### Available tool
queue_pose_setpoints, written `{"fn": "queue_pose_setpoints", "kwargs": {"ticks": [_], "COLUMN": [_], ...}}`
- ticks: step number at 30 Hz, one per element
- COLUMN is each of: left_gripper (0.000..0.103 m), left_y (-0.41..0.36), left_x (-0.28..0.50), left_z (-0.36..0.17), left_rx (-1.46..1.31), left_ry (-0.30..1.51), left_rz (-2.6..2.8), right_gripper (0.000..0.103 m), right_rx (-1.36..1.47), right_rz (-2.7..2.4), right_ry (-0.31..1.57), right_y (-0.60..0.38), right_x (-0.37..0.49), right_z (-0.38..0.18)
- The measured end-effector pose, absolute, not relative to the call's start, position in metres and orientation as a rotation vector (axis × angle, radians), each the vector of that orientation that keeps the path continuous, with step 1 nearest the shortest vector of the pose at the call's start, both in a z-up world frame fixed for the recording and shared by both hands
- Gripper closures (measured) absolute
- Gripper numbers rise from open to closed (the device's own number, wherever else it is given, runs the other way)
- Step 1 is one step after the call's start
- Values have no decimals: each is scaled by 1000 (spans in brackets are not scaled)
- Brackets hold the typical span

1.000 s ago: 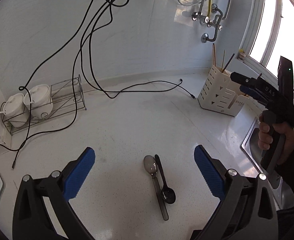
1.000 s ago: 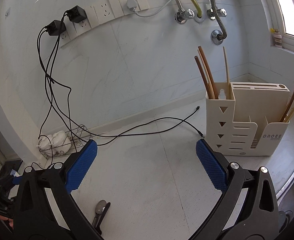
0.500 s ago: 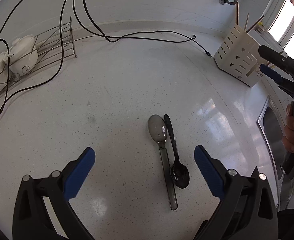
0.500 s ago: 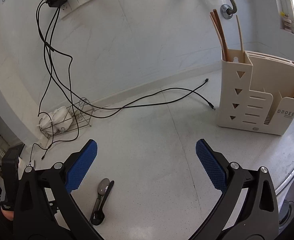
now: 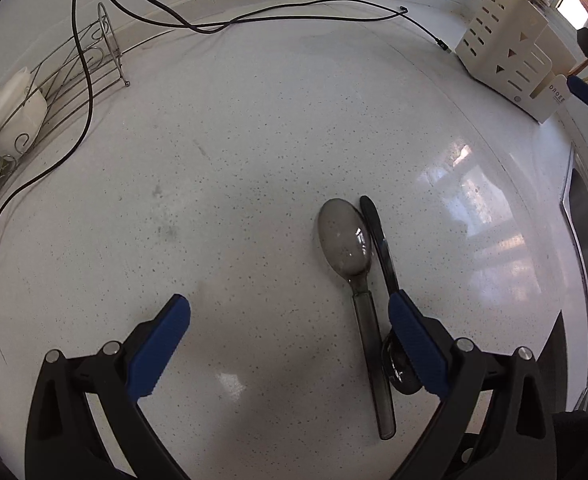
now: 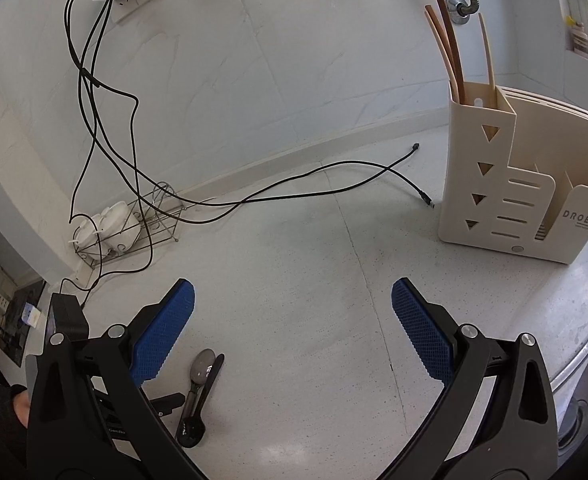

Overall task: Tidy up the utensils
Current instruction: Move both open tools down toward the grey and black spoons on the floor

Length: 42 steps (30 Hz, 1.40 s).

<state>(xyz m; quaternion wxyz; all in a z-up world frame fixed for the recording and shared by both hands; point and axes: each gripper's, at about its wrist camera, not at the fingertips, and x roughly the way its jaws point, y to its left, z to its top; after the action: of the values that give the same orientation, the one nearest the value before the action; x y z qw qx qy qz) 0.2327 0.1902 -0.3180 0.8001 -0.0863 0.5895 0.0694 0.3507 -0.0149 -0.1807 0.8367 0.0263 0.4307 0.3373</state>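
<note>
Left wrist view: left tool [image 5: 284,326] is wide open, empty, low over the desk [image 5: 254,140]. Grey spoon [image 5: 348,240] and black spoon [image 5: 378,240] lie side by side, touching, at about 4 o'clock, partly under the right pad. Looks like the reach-to-grasp step; next it needs centring over one handle.

Right wrist view: right tool [image 6: 292,330] open too, holding nothing. Utensil holder [image 6: 502,184] sits at 2 o'clock, well apart from the spoons.
</note>
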Motion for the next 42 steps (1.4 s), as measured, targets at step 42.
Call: {"fn": "queue_pose_setpoints", "kwargs": {"ticks": [42], "left_gripper": [5], "left_y": [193], "left_x": [243], "left_z": [-339], "left_rx": [-99], "left_ry": [1349], "left_rz": [94], "right_gripper": [8], "right_rx": [-15], "right_rz": [757], "right_ry": [993], "right_y": [9], "right_x": [333], "right_z": [-199]}}
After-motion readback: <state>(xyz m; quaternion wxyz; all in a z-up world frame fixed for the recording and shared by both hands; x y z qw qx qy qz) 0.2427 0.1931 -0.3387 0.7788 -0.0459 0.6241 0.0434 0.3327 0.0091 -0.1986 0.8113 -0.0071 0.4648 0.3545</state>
